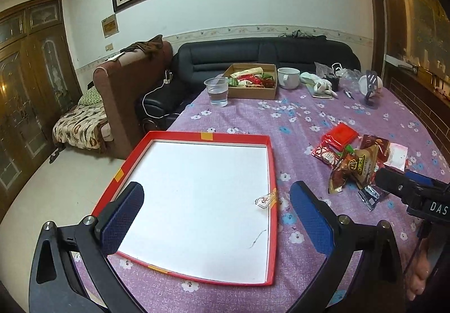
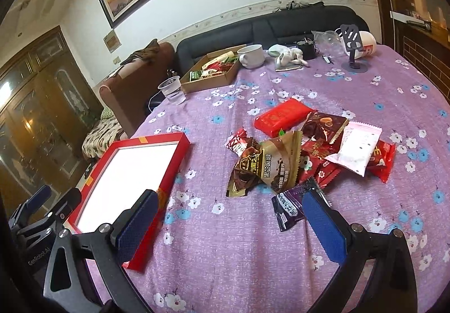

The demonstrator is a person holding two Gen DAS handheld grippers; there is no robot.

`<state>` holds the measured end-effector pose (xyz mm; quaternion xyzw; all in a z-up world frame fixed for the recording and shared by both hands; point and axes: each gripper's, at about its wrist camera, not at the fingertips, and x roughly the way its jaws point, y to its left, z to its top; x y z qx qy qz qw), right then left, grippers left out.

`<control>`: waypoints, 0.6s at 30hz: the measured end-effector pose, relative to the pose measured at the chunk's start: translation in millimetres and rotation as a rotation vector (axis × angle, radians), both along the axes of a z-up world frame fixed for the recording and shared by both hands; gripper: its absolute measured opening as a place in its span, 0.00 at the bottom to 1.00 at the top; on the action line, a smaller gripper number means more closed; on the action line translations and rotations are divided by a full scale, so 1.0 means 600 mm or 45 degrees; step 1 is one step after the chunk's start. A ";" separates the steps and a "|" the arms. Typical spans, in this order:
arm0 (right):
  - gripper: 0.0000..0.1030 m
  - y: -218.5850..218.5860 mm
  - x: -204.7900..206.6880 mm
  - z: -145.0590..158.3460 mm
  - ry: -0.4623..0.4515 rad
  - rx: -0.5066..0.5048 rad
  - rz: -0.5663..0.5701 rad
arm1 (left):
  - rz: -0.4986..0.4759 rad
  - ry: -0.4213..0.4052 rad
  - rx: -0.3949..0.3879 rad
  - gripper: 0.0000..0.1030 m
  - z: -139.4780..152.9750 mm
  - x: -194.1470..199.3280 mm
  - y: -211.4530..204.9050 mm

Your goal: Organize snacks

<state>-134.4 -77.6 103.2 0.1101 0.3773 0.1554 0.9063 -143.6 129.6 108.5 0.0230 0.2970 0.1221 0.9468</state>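
Observation:
A shallow red box (image 1: 271, 161) with a white bottom lies on the purple flowered tablecloth; its inside holds nothing but a small sticker. My left gripper (image 1: 216, 214) hovers open above its near half. To the right lies a pile of snack packets (image 1: 355, 164): a brown-gold pack (image 2: 277, 165), a red pack (image 2: 281, 116), a pink-white pack (image 2: 355, 148) and a dark purple pack (image 2: 289, 206). My right gripper (image 2: 230, 224) is open just in front of the pile, its right finger over the purple pack. The red box (image 2: 171, 169) sits to its left.
At the table's far side stand a cardboard box of snacks (image 1: 253, 82), a plastic cup of water (image 1: 217, 91), a white mug (image 1: 288, 77), a cloth toy (image 1: 320, 85) and a phone stand (image 1: 371, 88). A black sofa (image 1: 253, 54) lies behind.

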 end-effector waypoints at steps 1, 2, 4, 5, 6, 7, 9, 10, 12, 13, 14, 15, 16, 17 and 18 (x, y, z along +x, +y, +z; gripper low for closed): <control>1.00 0.001 0.001 -0.001 0.001 0.000 0.001 | -0.002 0.001 -0.003 1.00 -0.001 0.001 0.001; 1.00 0.002 0.002 -0.003 0.002 0.001 0.002 | -0.001 0.003 -0.002 1.00 -0.003 0.002 0.001; 1.00 0.003 0.004 -0.005 0.007 0.003 0.004 | 0.000 0.009 -0.001 1.00 -0.005 0.004 0.002; 1.00 0.003 0.006 -0.007 0.010 0.004 0.006 | 0.000 0.011 -0.001 1.00 -0.006 0.006 0.001; 1.00 0.003 0.006 -0.008 0.011 0.005 0.006 | 0.000 0.013 0.000 1.00 -0.006 0.008 0.002; 1.00 0.004 0.008 -0.009 0.012 0.005 0.006 | 0.000 0.016 0.000 1.00 -0.008 0.010 0.002; 1.00 0.005 0.010 -0.012 0.017 0.004 0.007 | -0.002 0.023 0.000 1.00 -0.009 0.012 0.002; 1.00 0.005 0.012 -0.013 0.019 0.004 0.007 | -0.002 0.025 0.003 1.00 -0.010 0.013 0.001; 1.00 0.005 0.013 -0.016 0.021 0.005 0.008 | -0.004 0.030 0.005 1.00 -0.011 0.016 0.000; 1.00 0.006 0.014 -0.017 0.022 0.004 0.009 | -0.004 0.033 0.006 1.00 -0.012 0.018 -0.001; 1.00 0.006 0.015 -0.018 0.023 0.002 0.011 | -0.005 0.035 0.006 1.00 -0.012 0.019 -0.001; 1.00 0.006 0.016 -0.019 0.025 0.001 0.013 | -0.005 0.037 0.006 1.00 -0.012 0.020 -0.002; 1.00 0.006 0.017 -0.019 0.026 0.001 0.016 | -0.006 0.039 0.007 1.00 -0.013 0.021 -0.003; 1.00 0.007 0.018 -0.020 0.027 0.000 0.018 | -0.007 0.039 0.007 1.00 -0.013 0.022 -0.003; 1.00 0.007 0.019 -0.020 0.027 -0.001 0.019 | -0.007 0.039 0.009 1.00 -0.013 0.022 -0.004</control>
